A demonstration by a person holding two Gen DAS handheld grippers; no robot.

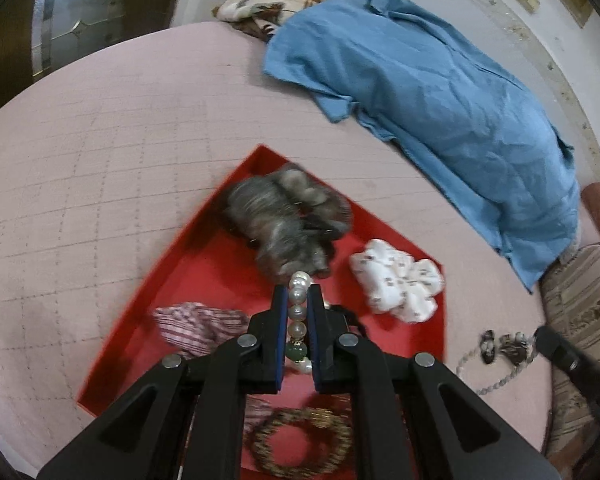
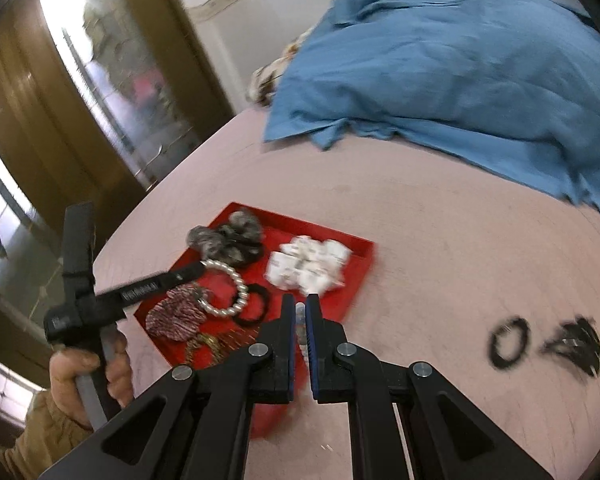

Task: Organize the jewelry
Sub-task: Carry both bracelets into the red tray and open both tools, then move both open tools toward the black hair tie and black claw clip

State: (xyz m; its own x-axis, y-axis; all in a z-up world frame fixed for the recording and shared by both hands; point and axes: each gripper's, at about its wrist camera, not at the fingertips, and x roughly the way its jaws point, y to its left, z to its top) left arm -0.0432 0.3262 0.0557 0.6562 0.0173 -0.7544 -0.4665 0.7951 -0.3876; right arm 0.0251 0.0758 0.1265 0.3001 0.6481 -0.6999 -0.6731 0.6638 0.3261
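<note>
A red tray (image 1: 204,276) (image 2: 360,268) lies on the pink bed. My left gripper (image 1: 298,294) is shut on a pearl bracelet (image 1: 299,304) with a green bead, held over the tray; it also shows in the right wrist view (image 2: 228,292). The tray holds a grey furry scrunchie (image 1: 284,216) (image 2: 228,240), a white scrunchie (image 1: 396,280) (image 2: 308,264), a striped scrunchie (image 1: 196,324) (image 2: 180,316), a black hair tie (image 2: 256,308) and a gold-brown beaded bracelet (image 1: 300,444). My right gripper (image 2: 300,306) is shut on a small string of clear beads (image 2: 301,332) at the tray's near edge.
A blue shirt (image 1: 440,92) (image 2: 460,72) lies across the far side of the bed. A black ring (image 2: 510,342) and a dark clip (image 2: 576,344) lie on the bed right of the tray. A twisted cord (image 1: 496,376) lies at the right. A wooden door (image 2: 80,100) stands left.
</note>
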